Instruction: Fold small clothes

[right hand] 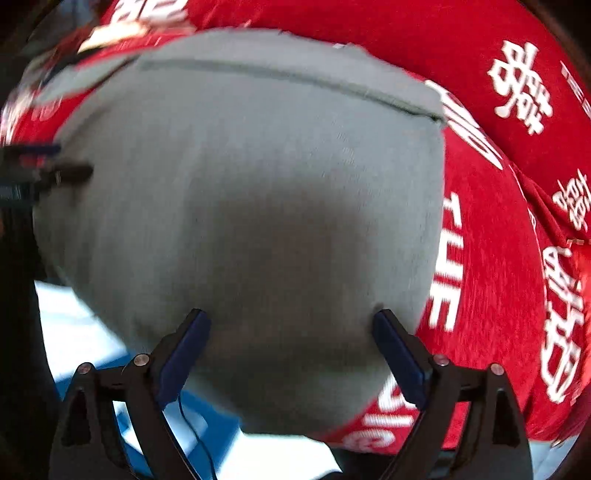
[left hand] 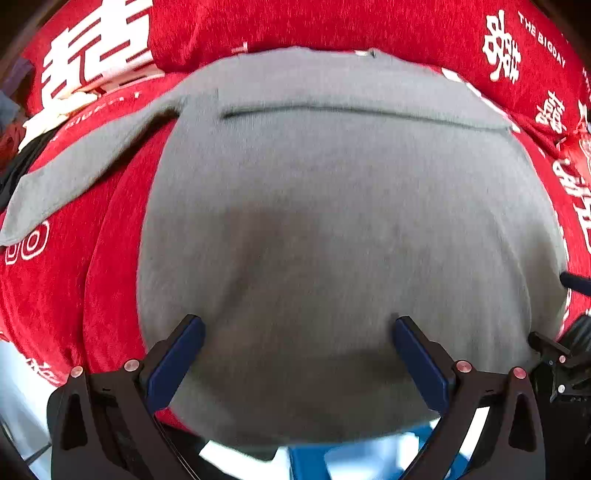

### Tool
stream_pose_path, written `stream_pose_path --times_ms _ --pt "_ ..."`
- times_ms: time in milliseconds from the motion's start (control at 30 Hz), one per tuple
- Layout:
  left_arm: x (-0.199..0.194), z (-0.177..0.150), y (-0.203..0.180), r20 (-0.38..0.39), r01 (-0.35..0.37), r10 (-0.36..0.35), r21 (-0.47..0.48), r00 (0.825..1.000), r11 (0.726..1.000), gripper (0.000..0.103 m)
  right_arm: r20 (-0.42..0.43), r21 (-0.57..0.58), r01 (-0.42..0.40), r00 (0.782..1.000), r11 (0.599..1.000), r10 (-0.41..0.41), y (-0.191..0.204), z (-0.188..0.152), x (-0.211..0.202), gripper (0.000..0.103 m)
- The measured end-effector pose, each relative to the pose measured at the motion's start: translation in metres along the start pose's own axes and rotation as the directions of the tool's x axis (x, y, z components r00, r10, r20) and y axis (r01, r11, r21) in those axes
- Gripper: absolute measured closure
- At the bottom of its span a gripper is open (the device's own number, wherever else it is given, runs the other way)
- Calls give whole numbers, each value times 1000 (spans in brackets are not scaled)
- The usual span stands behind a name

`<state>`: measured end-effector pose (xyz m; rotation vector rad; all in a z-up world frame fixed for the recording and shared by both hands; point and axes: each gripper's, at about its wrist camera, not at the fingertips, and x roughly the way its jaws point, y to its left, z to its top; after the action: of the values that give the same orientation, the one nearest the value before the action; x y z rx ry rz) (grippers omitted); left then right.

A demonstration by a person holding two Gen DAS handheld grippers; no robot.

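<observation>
A grey knit garment (left hand: 332,203) (right hand: 240,184) lies flat on a red cloth (left hand: 332,26) (right hand: 498,258) printed with white characters. Its top part is folded down, with the fold edge running across the far side. One sleeve (left hand: 74,173) sticks out to the left. My left gripper (left hand: 297,321) hangs open over the garment's near part, with only flat fabric between its blue pads (left hand: 177,365). My right gripper (right hand: 291,314) is open too, over the garment's near right part, one fingertip close to the right edge. Neither holds anything.
The red cloth surrounds the garment on the left, far and right sides. A blue and white surface (left hand: 306,458) (right hand: 92,332) shows past the near edge. Black parts of the other tool show at the right edge of the left wrist view (left hand: 554,350) and the left edge of the right wrist view (right hand: 48,173).
</observation>
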<state>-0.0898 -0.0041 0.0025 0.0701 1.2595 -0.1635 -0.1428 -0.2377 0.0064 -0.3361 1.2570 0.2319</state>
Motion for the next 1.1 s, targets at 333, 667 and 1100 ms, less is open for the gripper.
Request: stream_pose_path --times_ms 333,667,1100 --pt "-11 55 -5 122 2 3 -46 993 999 1 134 -67 -5 991 998 14 40 79 -17 10" --pt "2 2 20 66 8 -9 15 998 1000 0 99 -128 -74 991 989 87 19 48 4 8" --pt "-10 34 171 145 119 -60 -443 988 889 0 122 -87 -43 991 995 53 3 67 -38 5"
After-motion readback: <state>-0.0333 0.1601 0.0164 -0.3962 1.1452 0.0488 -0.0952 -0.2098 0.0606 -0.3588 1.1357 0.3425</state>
